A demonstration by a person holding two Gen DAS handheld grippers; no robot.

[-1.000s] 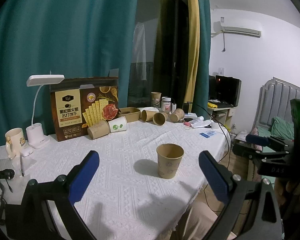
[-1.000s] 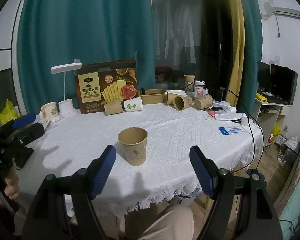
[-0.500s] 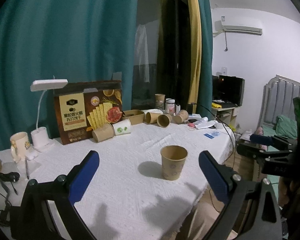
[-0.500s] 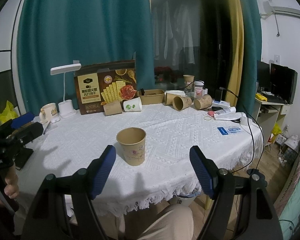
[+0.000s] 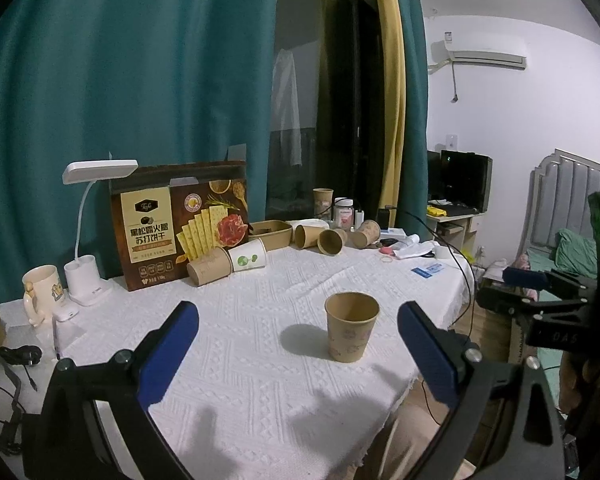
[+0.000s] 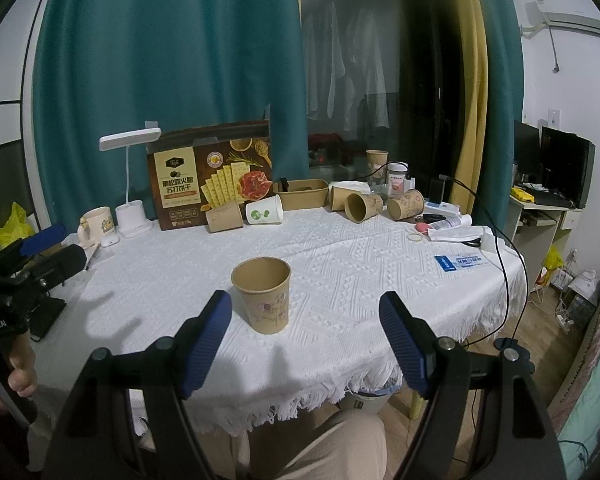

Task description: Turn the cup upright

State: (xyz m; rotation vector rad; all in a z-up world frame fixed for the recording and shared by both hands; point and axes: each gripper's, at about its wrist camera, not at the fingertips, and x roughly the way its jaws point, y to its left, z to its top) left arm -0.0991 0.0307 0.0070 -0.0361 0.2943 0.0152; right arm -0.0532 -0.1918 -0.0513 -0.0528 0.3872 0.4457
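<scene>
A brown paper cup (image 5: 351,327) stands upright, mouth up, on the white tablecloth (image 5: 236,360); it also shows in the right wrist view (image 6: 263,294). My left gripper (image 5: 298,344) is open and empty, held back from the cup, which sits between its blue fingers and nearer the right one. My right gripper (image 6: 306,338) is open and empty, just short of the cup, which stands ahead of its left finger. The right gripper shows at the right edge of the left wrist view (image 5: 540,292); the left gripper shows at the left edge of the right wrist view (image 6: 36,256).
At the table's back stand a cracker box (image 6: 210,184), a white lamp (image 6: 130,184), a mug (image 6: 96,226), several paper cups lying on their sides (image 6: 364,206), a white cup (image 6: 265,210) and a brown tray (image 6: 300,192). A cable (image 6: 496,236) hangs over the right edge.
Both grippers have drawn back and lifted slightly, open all the while. The cup has stayed upright in place.
</scene>
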